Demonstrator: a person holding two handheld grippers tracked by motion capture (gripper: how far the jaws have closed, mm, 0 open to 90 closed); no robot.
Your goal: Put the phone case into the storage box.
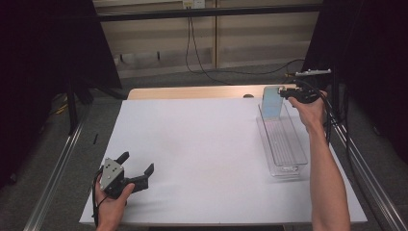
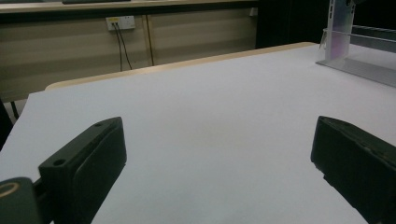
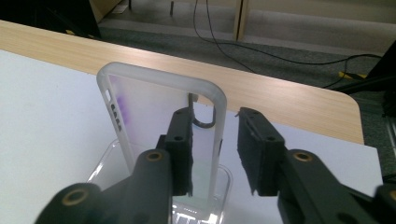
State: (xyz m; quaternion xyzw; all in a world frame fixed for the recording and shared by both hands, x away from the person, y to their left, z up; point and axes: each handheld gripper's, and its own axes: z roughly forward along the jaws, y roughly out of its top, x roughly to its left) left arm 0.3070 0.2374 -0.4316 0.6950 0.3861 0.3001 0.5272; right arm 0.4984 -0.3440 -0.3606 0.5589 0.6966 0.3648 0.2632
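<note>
Right gripper jaws part-open straddling the phone case edge over the clear tray, so close squarely before lifting; left gripper idles wide open.

Phone case: translucent, frosted rim, faint purple tint, rounded corners, side button cut-outs | pose: upright on its short end, at the far end of the tray | Tray: clear plastic, long, narrow, ridged floor | lies lengthwise on the white table's right side, far end near the wooden edge
</note>
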